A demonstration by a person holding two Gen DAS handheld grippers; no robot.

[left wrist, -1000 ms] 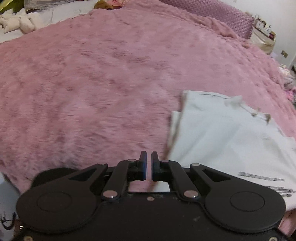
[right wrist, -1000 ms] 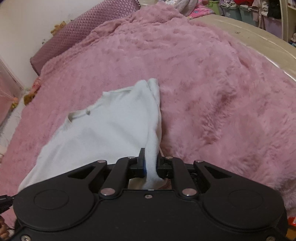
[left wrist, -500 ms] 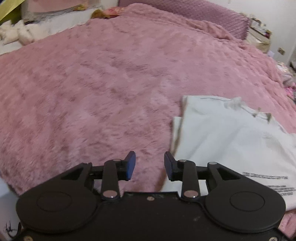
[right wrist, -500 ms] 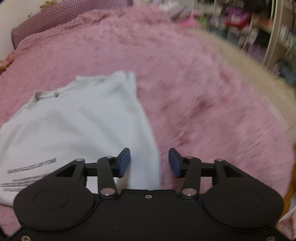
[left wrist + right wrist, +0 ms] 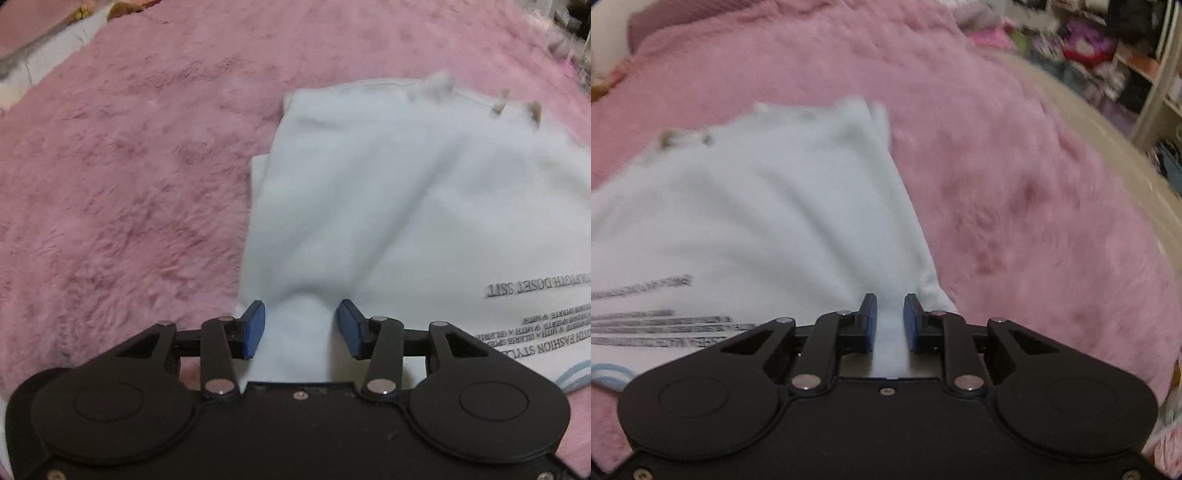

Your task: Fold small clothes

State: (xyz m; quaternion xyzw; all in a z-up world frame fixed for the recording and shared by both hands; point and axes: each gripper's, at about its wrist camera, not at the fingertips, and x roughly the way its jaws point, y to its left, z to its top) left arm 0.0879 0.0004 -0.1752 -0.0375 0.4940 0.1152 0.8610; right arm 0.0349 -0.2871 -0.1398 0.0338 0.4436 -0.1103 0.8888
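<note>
The small white cotton garment with lines of grey printed lettering (image 5: 388, 206) lies flat on the fluffy pink plush blanket covering the bed (image 5: 122, 192), filling the centre and right of the left wrist view and the left half of the right wrist view (image 5: 746, 221). The left gripper (image 5: 299, 326), at bottom centre, has just been opening, its jaws spread around a bunched hem without pressing it. The right gripper (image 5: 889, 323) has just been closing, its jaws pinching a narrow fold of the garment's lower corner.
</note>
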